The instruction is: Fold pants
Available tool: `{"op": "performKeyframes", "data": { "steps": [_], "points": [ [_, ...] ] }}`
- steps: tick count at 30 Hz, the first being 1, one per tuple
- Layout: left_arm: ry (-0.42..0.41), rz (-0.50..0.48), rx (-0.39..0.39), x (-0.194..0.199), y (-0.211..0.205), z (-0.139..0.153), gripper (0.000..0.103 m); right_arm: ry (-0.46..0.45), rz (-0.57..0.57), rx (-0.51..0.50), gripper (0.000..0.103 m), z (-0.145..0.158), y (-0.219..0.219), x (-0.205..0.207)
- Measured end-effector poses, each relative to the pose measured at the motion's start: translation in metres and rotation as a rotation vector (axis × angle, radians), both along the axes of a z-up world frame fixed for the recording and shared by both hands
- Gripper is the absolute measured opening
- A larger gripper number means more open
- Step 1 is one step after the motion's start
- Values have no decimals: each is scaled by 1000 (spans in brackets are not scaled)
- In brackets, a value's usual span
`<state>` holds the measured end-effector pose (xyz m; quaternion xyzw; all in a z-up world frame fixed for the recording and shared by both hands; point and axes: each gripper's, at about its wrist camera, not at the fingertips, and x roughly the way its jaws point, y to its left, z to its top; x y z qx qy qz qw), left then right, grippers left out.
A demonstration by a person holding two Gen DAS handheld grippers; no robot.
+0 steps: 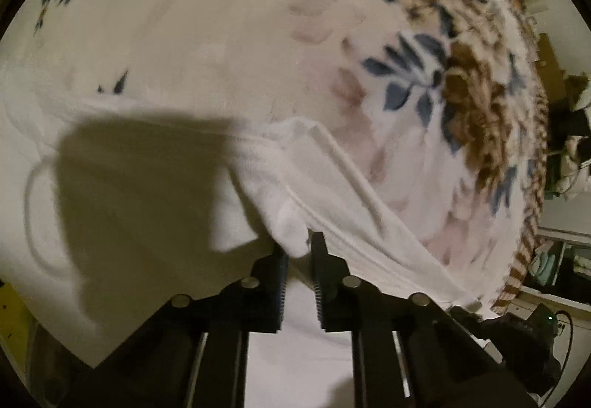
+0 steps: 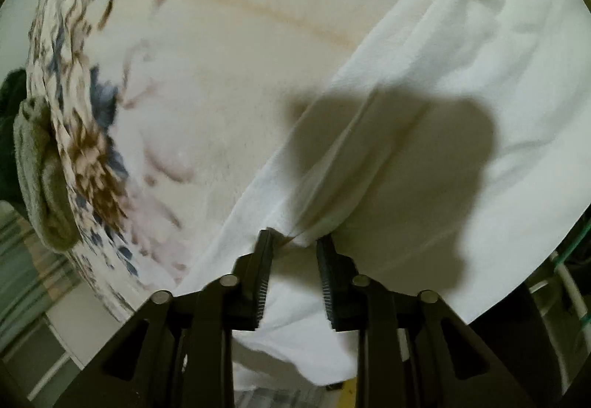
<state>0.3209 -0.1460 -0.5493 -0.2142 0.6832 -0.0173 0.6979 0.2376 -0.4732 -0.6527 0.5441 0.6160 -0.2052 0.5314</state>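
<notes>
pants (image 1: pixel 325 186) of white cloth lie spread on a floral blanket (image 1: pixel 461 86), and both grippers have hold of them. left gripper (image 1: pixel 297 245) points steeply down, its jaws nearly together and pinching a bunched corner of the fabric beside what looks like the ribbed waistband; a loop of drawcord (image 1: pixel 29 208) lies out to the left of it. right gripper (image 2: pixel 293 238) likewise has its jaws drawn close on a gathered ridge of the same cloth, with a long crease running up and to the right away from its tips.

in each view the garment begins right at the fingertips and stretches away from the camera, so the long axis of the pants seems to run between the two pinch points. neither hand is nearer than the other; each already holds its own part. my reading is that the coming fold depends on carrying one held part over toward the other along that axis, keeping the cloth taut between them so it lands flat on the blanket.
</notes>
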Motion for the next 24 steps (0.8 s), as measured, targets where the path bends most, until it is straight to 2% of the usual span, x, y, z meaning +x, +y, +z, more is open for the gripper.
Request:
{"op": "performKeyframes", "data": {
  "steps": [1,2,4,6,8,9,10,11,13,15,17,18,19,20,21,22,24],
  "points": [
    [-14,-2,-8,0,-2,2,7,0,10,-5,7,2,2,2],
    [-26,3,-19,1,-2,3,6,-7,1,-6,5,3,1,4],
    [-20,10,-36,8,-4,3,6,-22,-3,2,5,6,0,3],
    [17,21,-66,-1,14,1,7,-23,21,35,5,8,-2,4],
    [75,68,-140,-5,32,4,11,-19,54,86,14,6,1,5],
    [97,75,-146,-4,32,6,15,-23,57,104,30,6,2,2],
    [115,79,-151,-5,31,6,23,-30,54,114,46,5,5,3],
    [121,77,-167,-6,31,4,30,-36,54,118,49,3,9,4],
    [137,50,-149,-2,21,-2,36,-17,58,122,49,-4,19,8],
    [137,4,-105,2,10,-14,35,20,54,122,49,-13,28,13],
    [133,6,-91,3,6,-17,34,41,38,102,40,-16,32,14],
    [121,1,-86,3,5,-14,34,47,35,78,15,-15,32,14],
    [95,-11,-73,1,4,-10,27,52,39,58,6,-13,33,14],
    [81,-9,-67,-2,6,-9,17,53,34,48,5,-12,33,15],
    [70,-1,-78,-4,8,-8,15,55,27,42,3,-9,34,14],
    [59,7,-93,-6,12,-7,8,54,22,36,3,-7,34,14],
    [47,7,-120,-3,11,-5,7,40,3,27,2,2,32,13]
  ]
}}
